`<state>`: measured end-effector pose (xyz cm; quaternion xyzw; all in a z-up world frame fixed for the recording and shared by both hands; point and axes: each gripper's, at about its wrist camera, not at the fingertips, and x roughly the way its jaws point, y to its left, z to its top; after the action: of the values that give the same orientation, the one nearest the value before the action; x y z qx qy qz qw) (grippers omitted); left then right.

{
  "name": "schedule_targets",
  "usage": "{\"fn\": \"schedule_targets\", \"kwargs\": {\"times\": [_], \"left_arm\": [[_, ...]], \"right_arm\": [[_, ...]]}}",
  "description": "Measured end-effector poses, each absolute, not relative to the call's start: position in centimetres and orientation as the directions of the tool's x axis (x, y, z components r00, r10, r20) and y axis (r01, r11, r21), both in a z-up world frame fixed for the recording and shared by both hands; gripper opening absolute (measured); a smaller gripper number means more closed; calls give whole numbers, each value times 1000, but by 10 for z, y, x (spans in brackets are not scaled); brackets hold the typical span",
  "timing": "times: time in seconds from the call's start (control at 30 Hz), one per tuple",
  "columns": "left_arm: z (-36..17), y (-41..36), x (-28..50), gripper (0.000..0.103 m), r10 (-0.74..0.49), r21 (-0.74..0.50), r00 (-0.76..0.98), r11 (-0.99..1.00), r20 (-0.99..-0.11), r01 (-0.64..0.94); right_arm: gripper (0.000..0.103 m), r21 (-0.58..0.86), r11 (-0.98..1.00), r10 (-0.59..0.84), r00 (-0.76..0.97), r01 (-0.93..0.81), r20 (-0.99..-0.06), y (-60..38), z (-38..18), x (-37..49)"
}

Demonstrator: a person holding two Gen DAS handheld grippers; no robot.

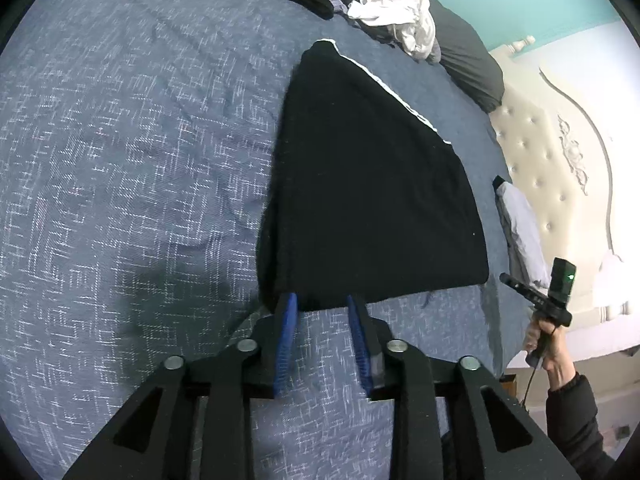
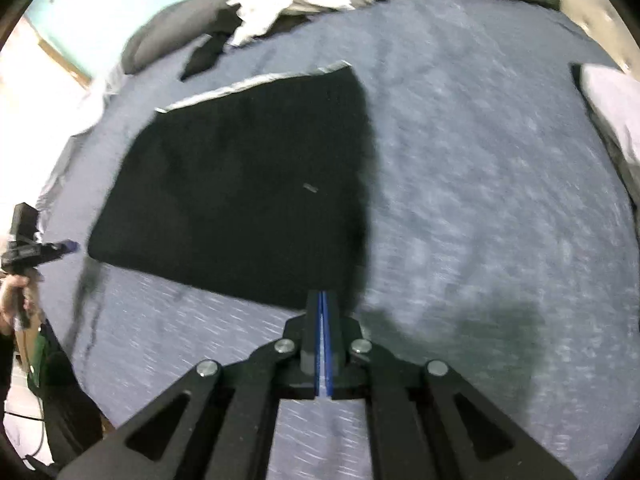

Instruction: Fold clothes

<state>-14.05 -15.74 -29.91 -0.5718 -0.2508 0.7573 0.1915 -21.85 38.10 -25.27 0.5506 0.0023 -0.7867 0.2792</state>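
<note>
A black garment (image 1: 372,184) lies folded flat on the blue-grey bedspread (image 1: 120,160), with a thin white trim along its far right edge. My left gripper (image 1: 321,305) hovers open at the garment's near edge, nothing between its blue pads (image 1: 286,320). In the right wrist view, which is blurred, the same garment (image 2: 248,184) lies ahead and to the left. My right gripper (image 2: 322,295) is shut at its near corner, pads pressed together with no cloth visible between them. From the left wrist view, the right gripper (image 1: 505,278) sits just off the garment's right corner, held by a hand (image 1: 550,344).
A heap of white and black clothes (image 1: 384,8) lies at the far end of the bed beside a dark grey pillow (image 1: 468,64). A pale folded item (image 1: 520,228) rests near the cream tufted headboard (image 1: 552,152). The bedspread (image 2: 480,200) stretches wide around the garment.
</note>
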Motion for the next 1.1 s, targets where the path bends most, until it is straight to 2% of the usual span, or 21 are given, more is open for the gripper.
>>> {"fn": "schedule_targets", "kwargs": {"times": [0.2,0.47,0.7,0.93,1.1], "left_arm": [[-306,-156,-139,41,578,-608,-280,-794,-767,26],[-313,-160,-138,41,585,-628,-316,-776,-746,46],[-319,-163,-135,43,579,-622,-330,-782,-745,32],[-316,-162,-139,43,601,-647,-347,-763,-720,22],[-315,-165,-139,45,608,-657,-357,-753,-709,22]], "right_arm": [[2,388,-798,-513,-183,462,-838,310,-258,-230],[2,495,-726,-590,-63,478,-805,220,-275,-223],[2,411,-778,-473,-11,475,-881,189,-307,-215],[0,373,-817,-418,-8,439,-908,190,-318,-210],[2,377,-827,-424,-21,416,-906,193,-307,-206]]}}
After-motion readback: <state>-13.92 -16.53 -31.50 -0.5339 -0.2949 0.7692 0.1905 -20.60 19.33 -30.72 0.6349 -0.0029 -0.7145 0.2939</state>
